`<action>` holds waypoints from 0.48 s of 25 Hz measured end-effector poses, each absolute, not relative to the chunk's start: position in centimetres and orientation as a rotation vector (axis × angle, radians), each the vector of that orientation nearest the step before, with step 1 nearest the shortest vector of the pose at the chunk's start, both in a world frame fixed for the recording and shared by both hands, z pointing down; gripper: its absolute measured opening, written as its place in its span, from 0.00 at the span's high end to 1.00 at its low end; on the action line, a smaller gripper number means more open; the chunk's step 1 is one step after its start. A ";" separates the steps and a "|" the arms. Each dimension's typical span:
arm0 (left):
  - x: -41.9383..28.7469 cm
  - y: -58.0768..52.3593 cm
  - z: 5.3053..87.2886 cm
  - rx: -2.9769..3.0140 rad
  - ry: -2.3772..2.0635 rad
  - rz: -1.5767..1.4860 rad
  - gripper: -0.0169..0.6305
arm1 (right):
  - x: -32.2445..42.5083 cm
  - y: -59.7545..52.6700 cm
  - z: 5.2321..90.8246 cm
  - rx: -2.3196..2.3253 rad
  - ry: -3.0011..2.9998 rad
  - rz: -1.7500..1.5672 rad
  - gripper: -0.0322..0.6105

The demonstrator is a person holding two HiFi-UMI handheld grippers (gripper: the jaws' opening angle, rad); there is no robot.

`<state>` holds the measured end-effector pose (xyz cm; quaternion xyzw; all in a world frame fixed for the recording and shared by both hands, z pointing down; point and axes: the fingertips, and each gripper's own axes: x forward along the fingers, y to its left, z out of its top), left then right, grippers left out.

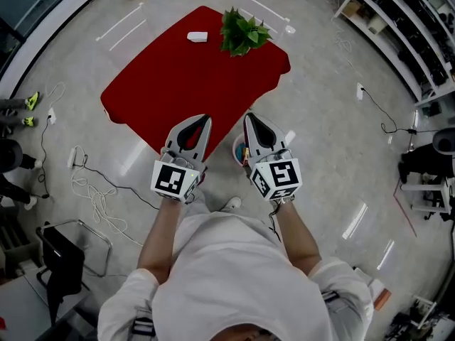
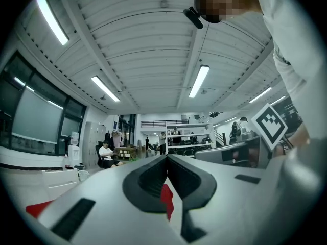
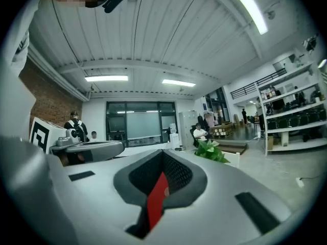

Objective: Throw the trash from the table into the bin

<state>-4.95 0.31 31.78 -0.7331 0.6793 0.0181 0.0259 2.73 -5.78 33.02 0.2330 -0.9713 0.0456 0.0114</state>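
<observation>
You're holding the left gripper (image 1: 206,119) and right gripper (image 1: 249,118), and both shells are looking like smooth, matt, pale grey plastic. The pads (image 3: 176,172) inside the right one are showing a rough, dimpled black surface, rubbery-looking. The marker cubes (image 1: 174,180) are wearing flat matt black-and-white print. The table (image 1: 163,84) is sitting under a matt red cloth, lying smooth. The floor (image 1: 320,119) is shining glossy and throwing back light streaks. Your shirt (image 1: 234,275) is reading as soft white cloth. The plant (image 1: 243,33) leaves are looking slightly shiny; real or plastic, can't tell.
</observation>
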 end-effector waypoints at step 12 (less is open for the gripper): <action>-22.2 1.2 32.0 -2.201 2.147 0.076 0.96 | -15.6 -4.9 34.3 0.545 -2.934 0.078 0.93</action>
